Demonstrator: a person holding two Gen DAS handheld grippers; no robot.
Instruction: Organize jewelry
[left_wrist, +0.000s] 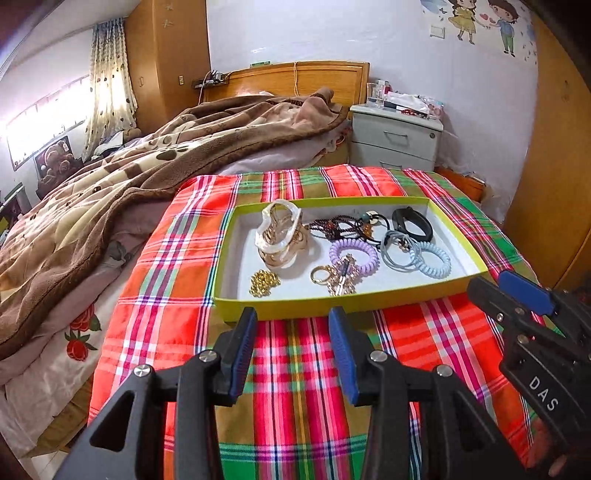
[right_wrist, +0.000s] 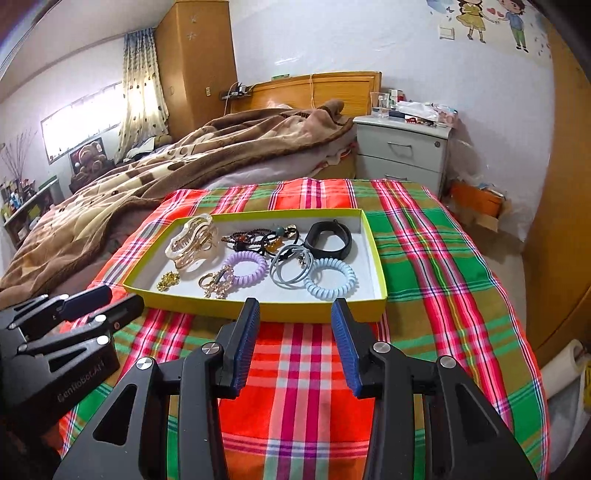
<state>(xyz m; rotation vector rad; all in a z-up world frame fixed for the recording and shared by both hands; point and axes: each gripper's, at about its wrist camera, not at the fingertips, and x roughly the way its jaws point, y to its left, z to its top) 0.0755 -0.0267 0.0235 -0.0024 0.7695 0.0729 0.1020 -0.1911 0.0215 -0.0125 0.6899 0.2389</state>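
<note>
Both grippers' fingers parted, empty; tangled beaded cords overlapping in tray, indistinct

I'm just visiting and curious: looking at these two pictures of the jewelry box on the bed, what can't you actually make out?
- Pile of dark beaded cords in the yellow box: tangled, so in both views the count is unclear.
- Gold piece: too small and blurred to identify, right view.
- Items on the nightstand: distant, too small.
- Right gripper: seen from the side in the left view, one finger hides the other.
</note>
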